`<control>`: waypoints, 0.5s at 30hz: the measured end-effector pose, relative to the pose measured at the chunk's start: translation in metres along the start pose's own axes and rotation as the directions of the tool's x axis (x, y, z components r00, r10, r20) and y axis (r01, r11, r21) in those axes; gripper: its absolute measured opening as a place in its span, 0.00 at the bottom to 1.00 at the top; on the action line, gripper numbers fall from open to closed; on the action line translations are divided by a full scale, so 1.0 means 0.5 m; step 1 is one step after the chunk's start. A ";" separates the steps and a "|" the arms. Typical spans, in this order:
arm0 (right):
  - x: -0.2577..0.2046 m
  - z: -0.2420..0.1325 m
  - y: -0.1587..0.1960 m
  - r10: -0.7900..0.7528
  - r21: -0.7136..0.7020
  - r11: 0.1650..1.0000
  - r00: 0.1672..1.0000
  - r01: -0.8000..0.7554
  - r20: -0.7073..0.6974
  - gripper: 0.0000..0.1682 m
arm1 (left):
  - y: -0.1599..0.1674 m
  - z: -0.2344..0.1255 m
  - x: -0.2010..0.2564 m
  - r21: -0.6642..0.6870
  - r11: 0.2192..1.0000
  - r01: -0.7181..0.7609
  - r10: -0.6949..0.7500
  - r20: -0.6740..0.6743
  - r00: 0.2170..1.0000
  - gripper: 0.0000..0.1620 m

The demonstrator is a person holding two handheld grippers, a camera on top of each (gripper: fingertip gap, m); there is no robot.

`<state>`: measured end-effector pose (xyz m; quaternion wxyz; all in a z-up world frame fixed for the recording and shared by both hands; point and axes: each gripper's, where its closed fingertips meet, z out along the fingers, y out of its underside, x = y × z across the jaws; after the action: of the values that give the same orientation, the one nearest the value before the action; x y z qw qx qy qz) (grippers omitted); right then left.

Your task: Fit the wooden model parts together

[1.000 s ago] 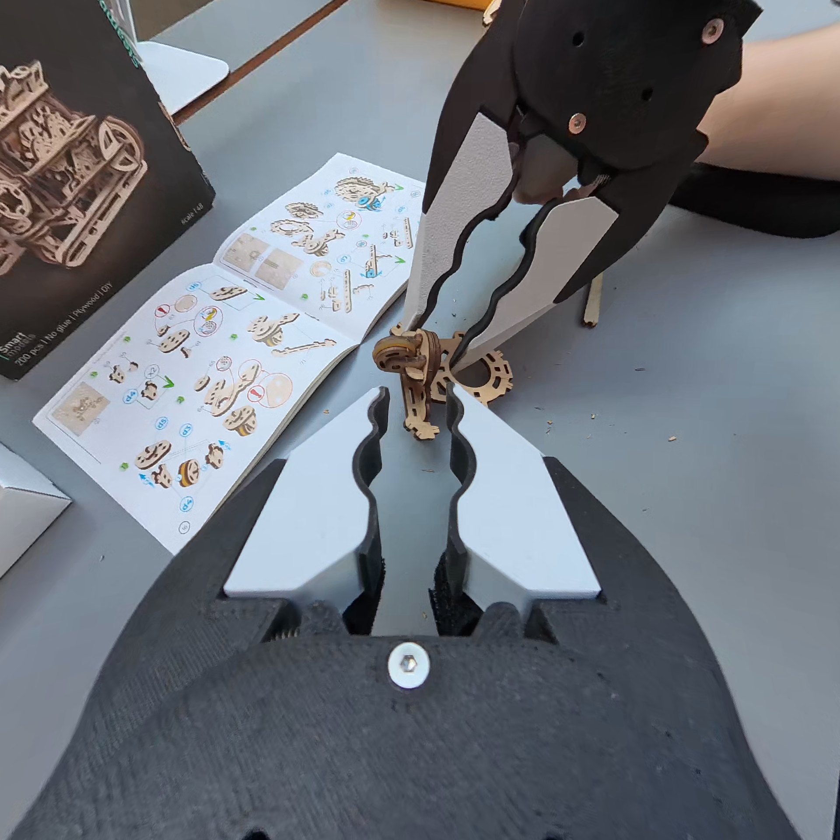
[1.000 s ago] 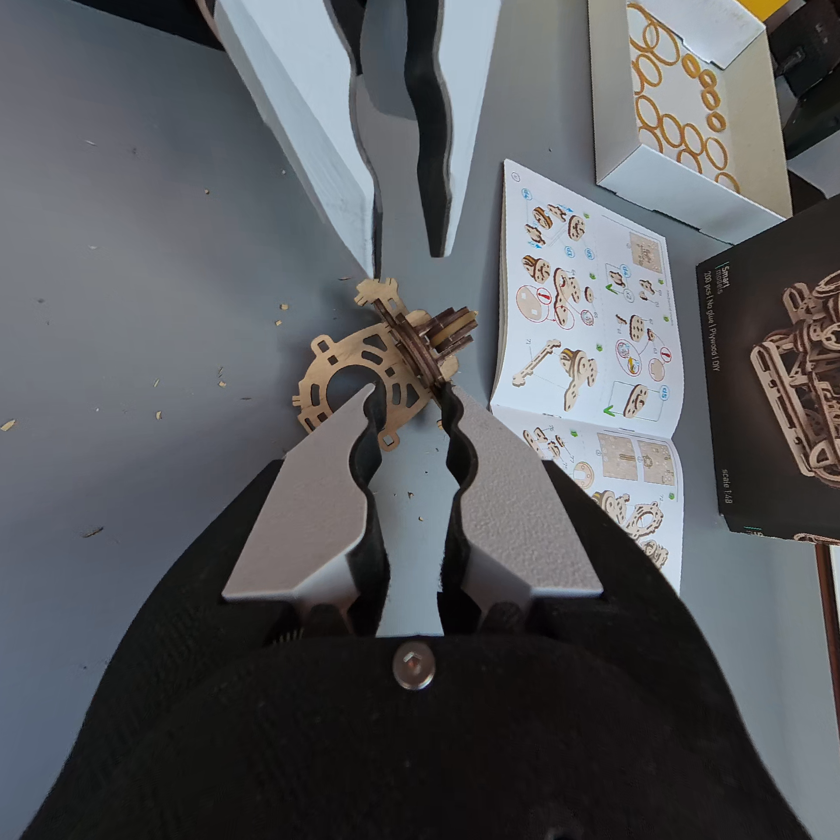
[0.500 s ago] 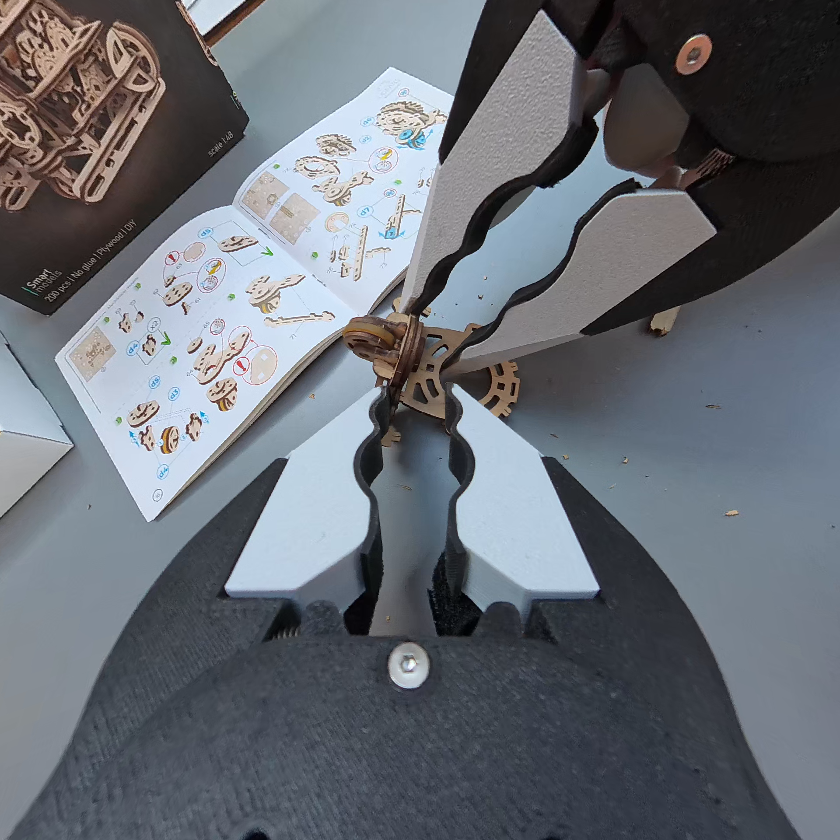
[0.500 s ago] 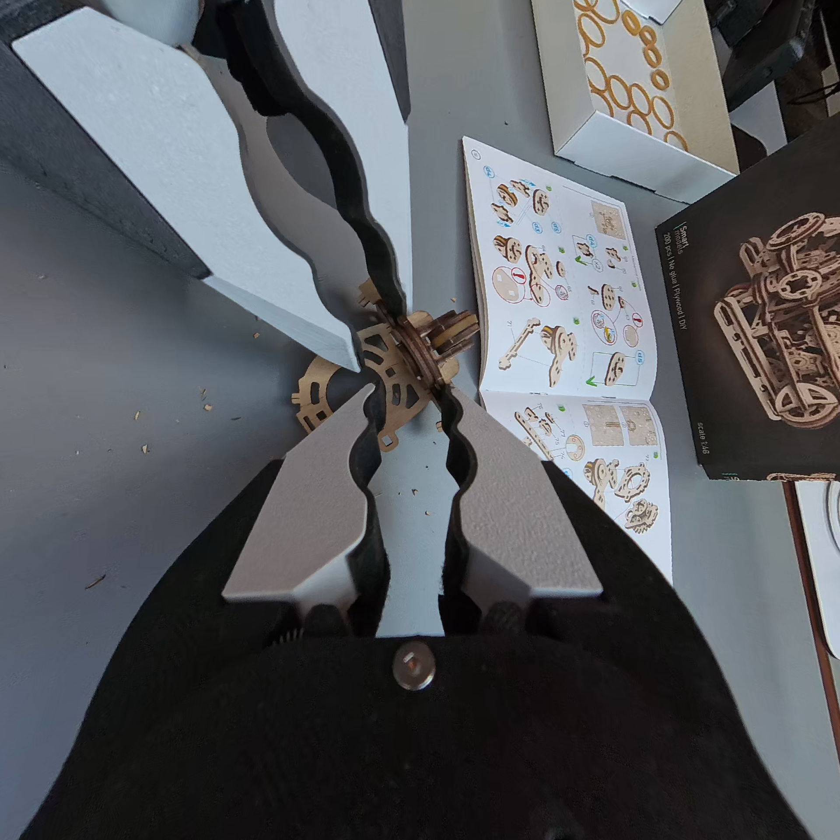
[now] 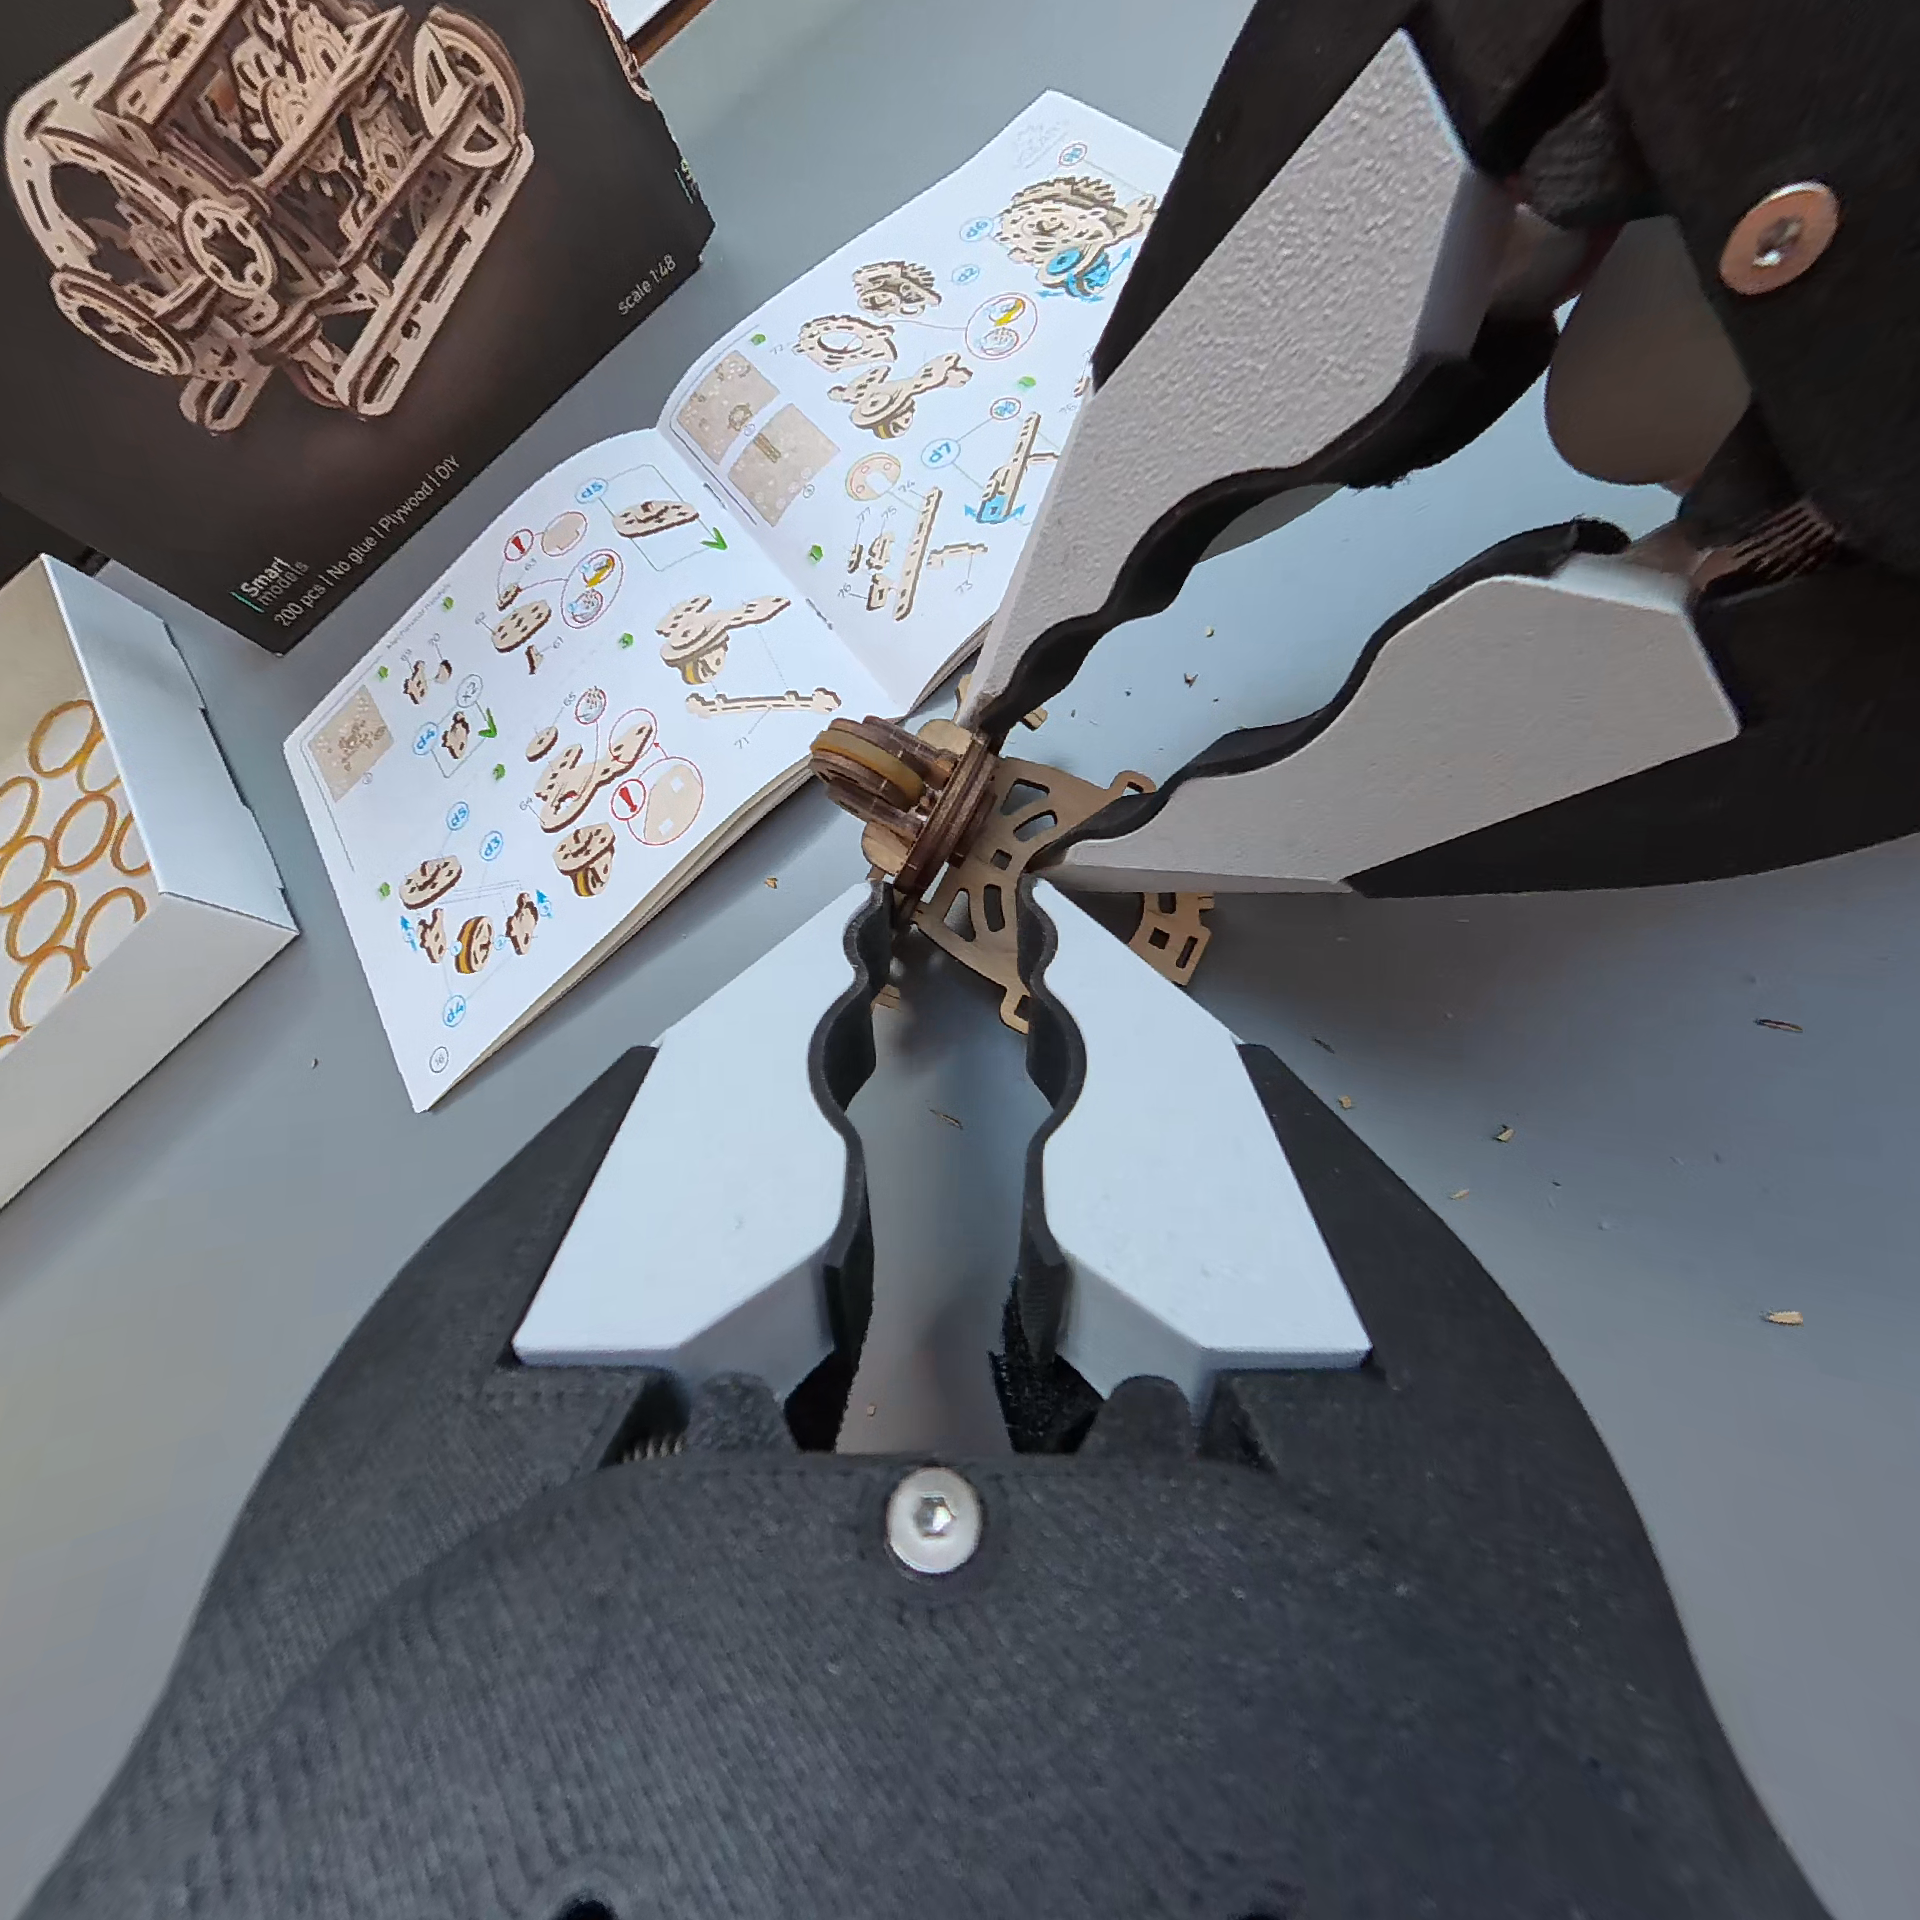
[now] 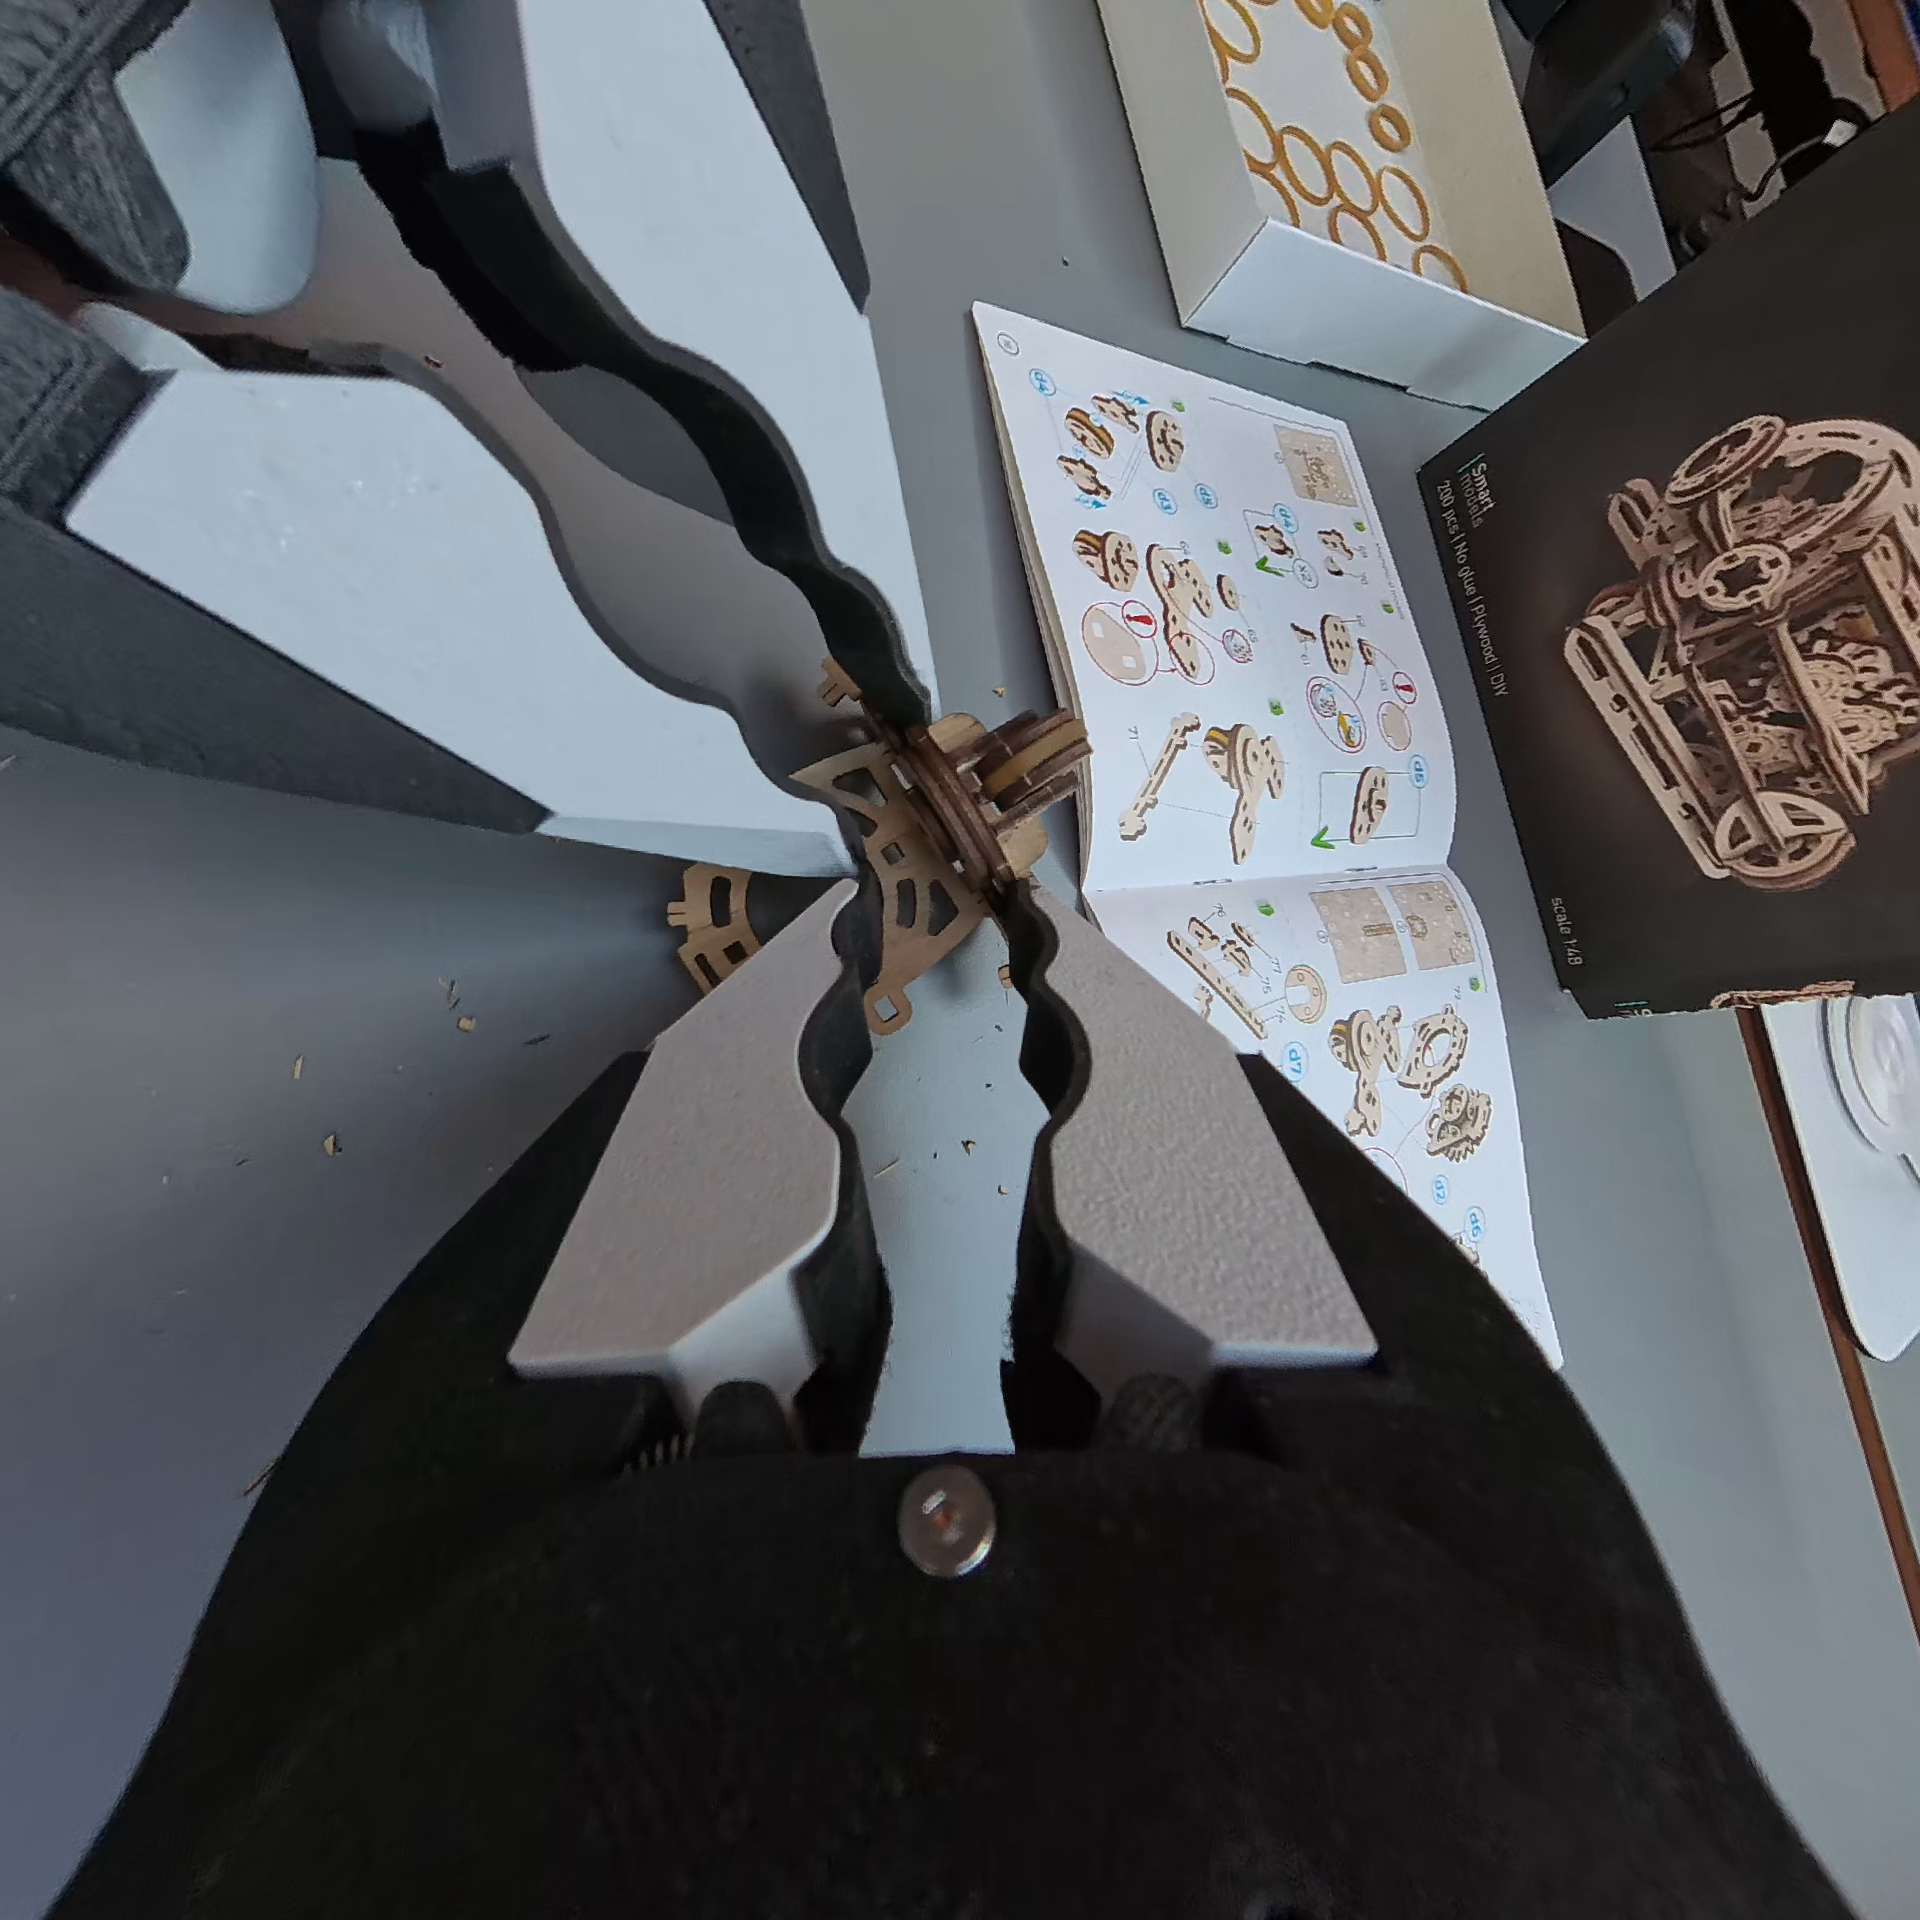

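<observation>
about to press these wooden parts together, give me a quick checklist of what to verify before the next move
1. Left tool on the wooden assembly: ok, fingertips bracket its lower edge.
2. Right tool on the same assembly: ok, tips at the flat perforated plate.
3. Firm grip by either tool: cannot tell, contact points partly hidden.
4. Small stacked hub seated on the plate: cannot tell.
5. Loose gear ring beneath, clear of the tools: not ok, it lies right under the tips.
6. Instruction booklet visible: ok, open beside the work.
</observation>
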<state>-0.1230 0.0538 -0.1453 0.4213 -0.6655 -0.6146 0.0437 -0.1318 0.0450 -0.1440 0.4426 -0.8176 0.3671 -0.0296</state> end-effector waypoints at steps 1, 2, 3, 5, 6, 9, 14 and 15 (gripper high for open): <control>0.000 0.001 0.000 0.002 0.000 1.000 1.000 -0.002 0.000 0.14 | 0.000 0.000 0.000 -0.004 1.000 -0.003 0.003 0.003 1.000 0.13; 0.001 0.001 0.000 0.005 0.000 1.000 1.000 -0.005 -0.002 0.14 | 0.000 0.001 -0.001 -0.009 1.000 0.000 0.000 0.004 1.000 0.13; 0.002 0.001 0.000 0.006 -0.002 1.000 1.000 -0.006 -0.006 0.14 | 0.000 0.002 -0.002 -0.011 1.000 0.004 -0.004 0.006 1.000 0.13; 0.004 0.003 0.001 0.007 -0.005 1.000 1.000 -0.007 -0.010 0.14 | -0.001 0.004 -0.003 -0.015 1.000 -0.007 0.007 0.010 1.000 0.13; 0.005 0.003 0.000 0.012 -0.004 1.000 1.000 -0.012 -0.009 0.14 | -0.001 0.005 -0.004 -0.018 1.000 -0.011 0.011 0.009 1.000 0.13; 0.007 0.004 0.001 0.021 -0.005 1.000 1.000 -0.021 -0.009 0.14 | -0.002 0.007 -0.006 -0.024 0.999 -0.022 0.022 0.000 1.000 0.13; 0.010 0.006 0.001 0.019 -0.008 1.000 1.000 -0.019 -0.015 0.14 | -0.002 0.009 -0.007 -0.017 1.000 -0.024 0.024 -0.002 1.000 0.13; 0.010 0.007 0.002 0.021 -0.008 1.000 1.000 -0.021 -0.015 0.14 | -0.002 0.010 -0.007 -0.018 1.000 -0.023 0.023 -0.004 1.000 0.13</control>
<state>-0.1232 0.0597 -0.1456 0.4227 -0.6739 -0.6046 0.0407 -0.1318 0.0511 -0.1452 0.4348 -0.8172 0.3776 -0.0224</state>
